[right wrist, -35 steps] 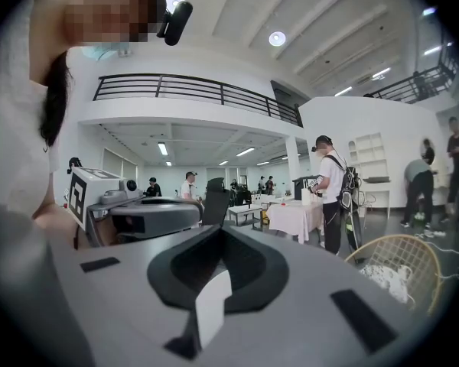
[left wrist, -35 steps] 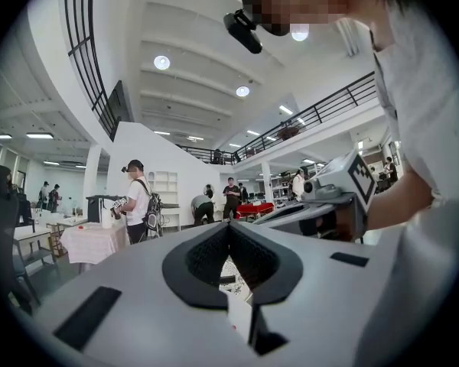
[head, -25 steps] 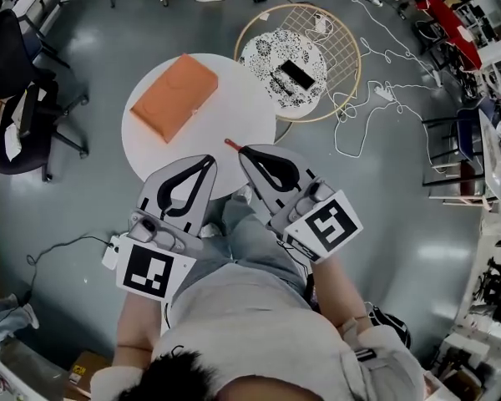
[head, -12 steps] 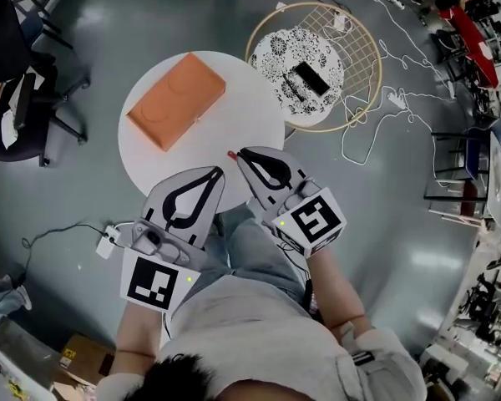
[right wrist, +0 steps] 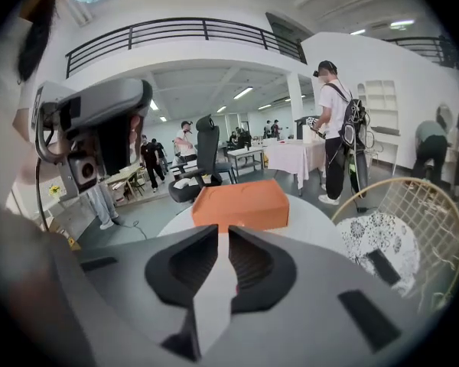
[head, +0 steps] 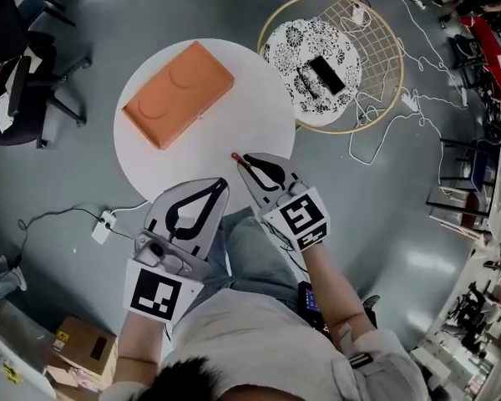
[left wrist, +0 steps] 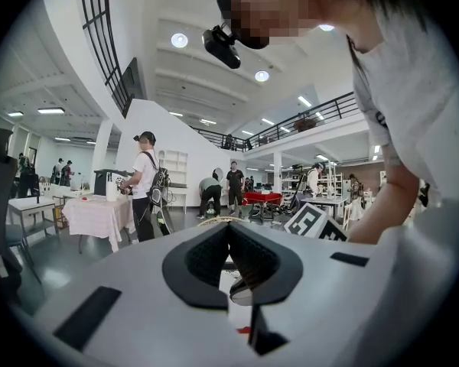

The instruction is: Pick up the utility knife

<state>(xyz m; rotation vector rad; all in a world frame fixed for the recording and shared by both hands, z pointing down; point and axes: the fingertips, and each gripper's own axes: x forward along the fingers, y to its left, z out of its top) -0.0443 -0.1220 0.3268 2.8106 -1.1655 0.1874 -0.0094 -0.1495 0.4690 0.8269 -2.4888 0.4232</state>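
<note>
Utility knife (head: 235,156), red end showing, on round white tabletop (head: 192,153), just at tips of right tool (head: 243,162), narrowly spread. Left tool (head: 224,184) pressed together beside it.

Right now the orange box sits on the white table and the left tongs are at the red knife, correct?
No. The head view shows the right tongs at the red knife, not the left tongs. The orange box does sit on the white table.
</note>
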